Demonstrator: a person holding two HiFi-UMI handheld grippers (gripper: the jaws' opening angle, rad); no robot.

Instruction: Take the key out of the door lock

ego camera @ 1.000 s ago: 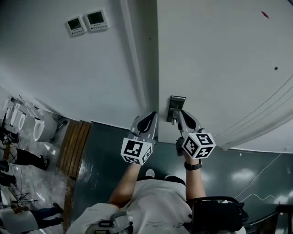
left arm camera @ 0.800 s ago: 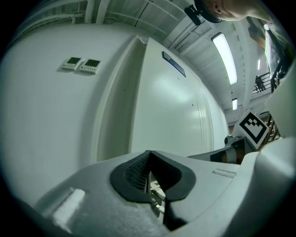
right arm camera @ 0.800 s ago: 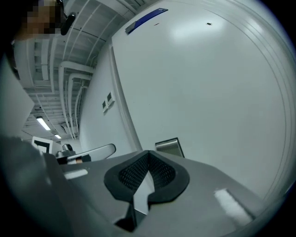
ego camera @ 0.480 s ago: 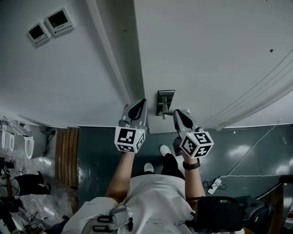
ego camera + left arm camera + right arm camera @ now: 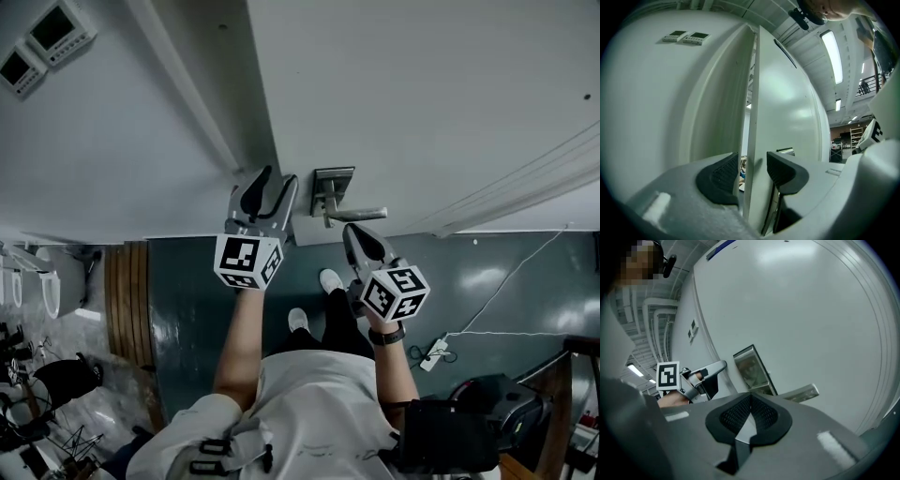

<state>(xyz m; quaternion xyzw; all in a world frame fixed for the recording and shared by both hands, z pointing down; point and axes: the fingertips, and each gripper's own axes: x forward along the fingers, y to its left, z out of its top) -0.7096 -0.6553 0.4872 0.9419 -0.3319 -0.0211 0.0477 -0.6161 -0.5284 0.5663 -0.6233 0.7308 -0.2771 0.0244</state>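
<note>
- Wall panels (image 5: 58,26): two small rectangular units with dark screens, far left on the smooth pale wall (image 5: 112,141).
- Slatted board (image 5: 127,300): narrow wooden strips, lying on the glossy dark floor (image 5: 506,281) at the left.
- Left tool (image 5: 274,178): grey moulded body with a black-and-white marker cube (image 5: 247,262) at its near end. Its jaws have just been opening and stand wide apart. The ribbed black pads (image 5: 717,176) straddle the door edge (image 5: 750,117) without pressing on it.
- Door (image 5: 422,94): flat, matt white, standing ajar.
- Lock plate (image 5: 333,181): upright rectangle of brushed metal near the door's left edge. A straight metal lever (image 5: 361,214) runs right from it.
- Key: a small stub (image 5: 328,221) juts from the plate under the lever. It is too small to tell whether it is the key.
- Right tool (image 5: 353,232): just below the lever, with a second cube (image 5: 395,292) at its near end. The jaws are fully together, and the mesh-textured black pads (image 5: 764,416) meet along a seam. I cannot tell whether anything thin is pinched there.
- Power strip (image 5: 433,352): white, on the floor at the right, with a thin pale cable.
</note>
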